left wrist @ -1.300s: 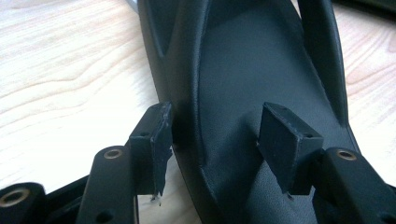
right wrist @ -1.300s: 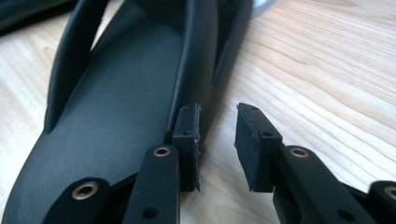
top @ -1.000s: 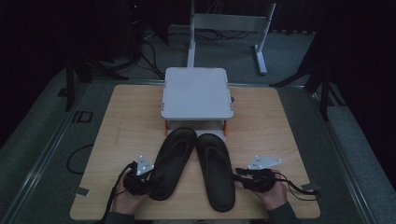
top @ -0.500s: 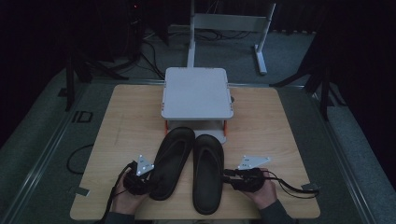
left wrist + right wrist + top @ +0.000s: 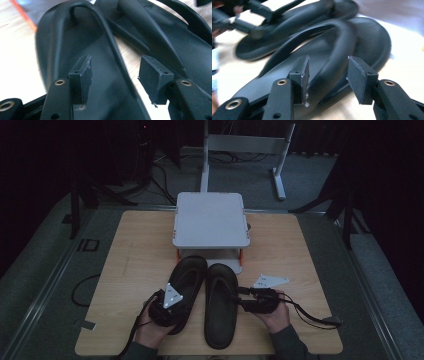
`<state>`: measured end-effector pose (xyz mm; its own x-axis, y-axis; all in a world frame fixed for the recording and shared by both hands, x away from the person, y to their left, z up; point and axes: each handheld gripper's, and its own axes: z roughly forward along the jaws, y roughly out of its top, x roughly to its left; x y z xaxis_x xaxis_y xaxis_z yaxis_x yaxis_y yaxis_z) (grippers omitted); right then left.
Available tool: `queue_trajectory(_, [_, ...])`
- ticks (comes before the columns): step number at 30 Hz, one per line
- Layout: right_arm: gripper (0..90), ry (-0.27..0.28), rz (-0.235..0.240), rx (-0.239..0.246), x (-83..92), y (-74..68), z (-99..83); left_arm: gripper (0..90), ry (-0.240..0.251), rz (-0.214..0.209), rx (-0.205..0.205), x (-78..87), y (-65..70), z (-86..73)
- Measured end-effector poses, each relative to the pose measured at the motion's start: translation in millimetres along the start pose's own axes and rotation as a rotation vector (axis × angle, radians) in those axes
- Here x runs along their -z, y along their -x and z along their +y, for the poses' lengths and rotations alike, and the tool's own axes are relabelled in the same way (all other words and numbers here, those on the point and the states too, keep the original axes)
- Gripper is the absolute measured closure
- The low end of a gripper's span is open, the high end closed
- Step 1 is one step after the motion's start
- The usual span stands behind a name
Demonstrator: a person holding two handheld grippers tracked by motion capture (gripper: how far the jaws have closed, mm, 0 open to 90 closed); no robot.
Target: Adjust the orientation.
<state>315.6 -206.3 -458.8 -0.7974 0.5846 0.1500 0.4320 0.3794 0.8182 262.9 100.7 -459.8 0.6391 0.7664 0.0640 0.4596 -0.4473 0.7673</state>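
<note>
Right gripper (image 5: 239,301) at right flip-flop (image 5: 220,307), mid-table; strap (image 5: 337,50) between parted jaws, pads clear of it, jaws just opened. Left gripper (image 5: 172,312) half-open over left flip-flop (image 5: 192,272), strap (image 5: 110,45) between pads, untouched. Both flip-flops black, glossy, side by side before grey stand (image 5: 210,220). Since earlier: right flip-flop shifted toward left one.

Two black rubber flip-flop sandals, one left (image 5: 186,287) and one right (image 5: 221,305); one grey two-tier plastic stand (image 5: 211,220) beyond them.
</note>
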Motion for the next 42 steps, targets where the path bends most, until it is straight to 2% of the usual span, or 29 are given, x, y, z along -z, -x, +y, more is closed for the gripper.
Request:
queue_trajectory(4, [50.2,-0.028,-0.023,0.026,-19.0,1.6,12.8,46.7,-0.008,0.012,0.01,-14.2,-0.9,4.7])
queue_trajectory(7, [53.2,-0.05,-0.049,0.02,-32.7,3.8,19.3,51.4,-0.021,0.015,0.028,-20.4,-1.4,5.4])
queue_trajectory(8, [53.2,-0.05,-0.049,0.02,-32.7,3.8,19.3,53.9,-0.021,0.015,0.028,-20.4,-1.4,5.4])
queue_trajectory(9, [57.8,-0.051,-0.053,0.008,-35.8,5.9,20.9,53.9,-0.025,-0.003,0.033,-21.9,-1.1,4.4])
queue_trajectory(10, [60.8,-0.048,-0.058,-0.02,-38.5,10.1,23.3,58.9,-0.027,-0.005,0.03,-22.2,-0.6,4.1])
queue_trajectory(13, [63.4,-0.042,-0.078,-0.029,-38.5,10.3,25.0,64.7,-0.027,-0.019,0.028,-22.5,1.6,3.7])
queue_trajectory(16, [66.6,-0.023,-0.115,-0.04,-36.6,11.7,25.1,66.8,-0.032,-0.006,0.023,-22.3,4.4,4.5])
queue_trajectory(25, [68.0,0.029,-0.182,-0.093,-36.6,19.5,28.6,69.2,-0.029,-0.002,0.042,-17.9,7.6,5.3])
queue_trajectory(28, [67.7,0.037,-0.191,-0.108,-39.6,19.5,28.6,66.9,-0.025,-0.019,0.033,-19.2,9.1,5.2])
queue_trajectory(30, [65.7,0.031,-0.187,-0.109,-40.4,19.0,28.3,61.5,-0.012,-0.02,0.027,-20.0,10.5,4.7])
queue_trajectory(33, [56.4,0.046,-0.175,-0.105,-31.9,18.8,26.3,55.9,0.012,-0.022,0.02,-16.1,11.1,5.3])
queue_trajectory(37, [55.8,0.066,-0.19,-0.083,-8.2,16.0,16.8,54.3,0.039,-0.025,0.014,-7.4,10.8,5.3])
queue_trajectory(42, [56.7,-0.002,-0.255,-0.031,5.4,13.8,-2.0,56.5,0.027,-0.018,0.031,-4.4,9.4,-0.6])
